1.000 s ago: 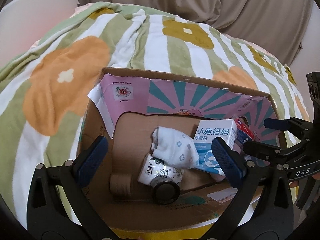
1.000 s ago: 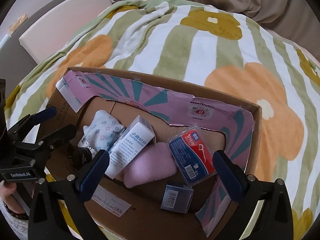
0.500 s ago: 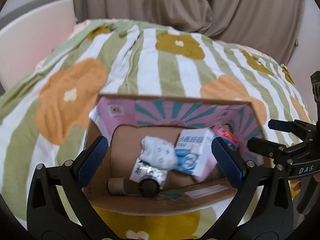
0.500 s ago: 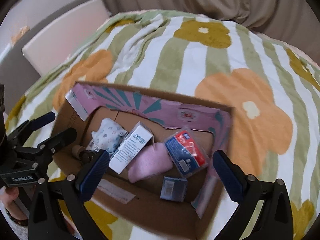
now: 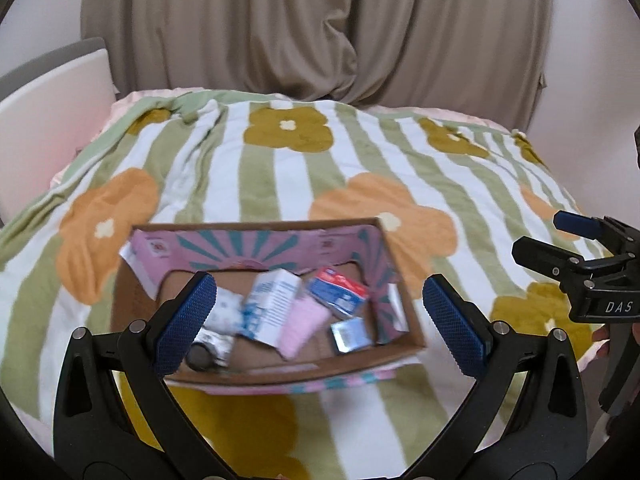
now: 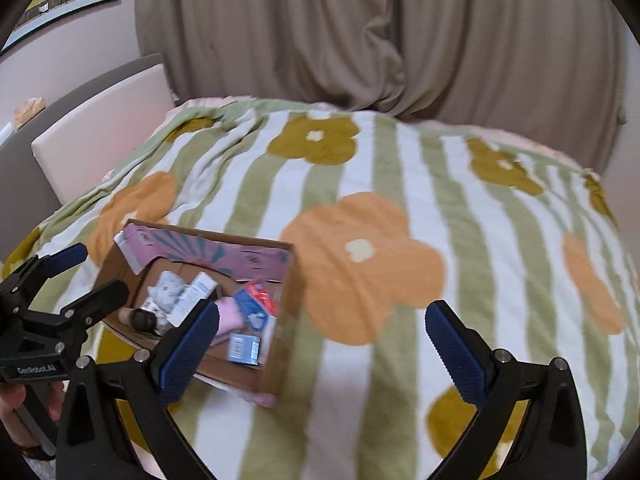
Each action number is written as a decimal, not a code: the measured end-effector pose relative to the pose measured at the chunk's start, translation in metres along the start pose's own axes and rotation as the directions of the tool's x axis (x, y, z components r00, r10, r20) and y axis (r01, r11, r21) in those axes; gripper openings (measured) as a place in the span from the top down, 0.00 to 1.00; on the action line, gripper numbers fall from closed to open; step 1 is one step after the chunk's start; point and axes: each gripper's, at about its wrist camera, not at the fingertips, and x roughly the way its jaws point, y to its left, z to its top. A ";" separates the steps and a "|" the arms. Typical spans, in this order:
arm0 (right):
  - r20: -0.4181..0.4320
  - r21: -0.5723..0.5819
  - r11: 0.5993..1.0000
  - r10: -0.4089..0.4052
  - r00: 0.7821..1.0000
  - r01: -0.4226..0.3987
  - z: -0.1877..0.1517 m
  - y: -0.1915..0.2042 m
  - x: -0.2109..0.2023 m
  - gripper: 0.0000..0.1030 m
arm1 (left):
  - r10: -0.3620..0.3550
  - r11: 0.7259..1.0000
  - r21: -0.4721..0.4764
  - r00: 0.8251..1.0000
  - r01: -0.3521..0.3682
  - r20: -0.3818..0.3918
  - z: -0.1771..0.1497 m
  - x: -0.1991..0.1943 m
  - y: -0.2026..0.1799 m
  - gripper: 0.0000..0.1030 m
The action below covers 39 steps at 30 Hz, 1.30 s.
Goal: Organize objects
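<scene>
Cardboard box (image 5: 400,346) on the floral blanket (image 5: 280,184), all loose items inside it.
Left gripper (image 5: 320,316) and right gripper (image 6: 316,338) both spread wide, empty, held above the box's near side; white carton (image 5: 276,304), pink cloth (image 5: 304,326), red-blue pack (image 5: 340,290) sit packed together mid-box, so sorting looks done.

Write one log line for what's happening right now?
left gripper: open, empty | right gripper: open, empty | cardboard box: filled, on blanket

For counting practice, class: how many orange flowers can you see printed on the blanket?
3 orange flowers. One lies beyond the cardboard box, one right of it, and one near the right edge of the blanket. The box may hide more.
</scene>
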 end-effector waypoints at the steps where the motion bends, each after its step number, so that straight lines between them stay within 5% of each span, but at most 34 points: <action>1: 0.006 0.000 1.000 -0.006 1.000 0.006 -0.003 -0.003 -0.004 0.00 | -0.011 1.000 -0.003 1.000 0.011 -0.004 -0.003 0.000 -0.004 0.00; 13: 0.063 0.031 0.995 -0.092 0.994 0.090 -0.051 -0.032 -0.034 0.00 | -0.004 0.999 -0.035 1.000 0.005 0.025 -0.035 -0.008 -0.032 0.00; 39: 0.066 0.094 0.992 -0.092 0.994 0.086 -0.055 -0.047 -0.033 0.00 | -0.004 1.000 -0.031 1.000 0.003 -0.017 -0.036 0.006 -0.038 0.00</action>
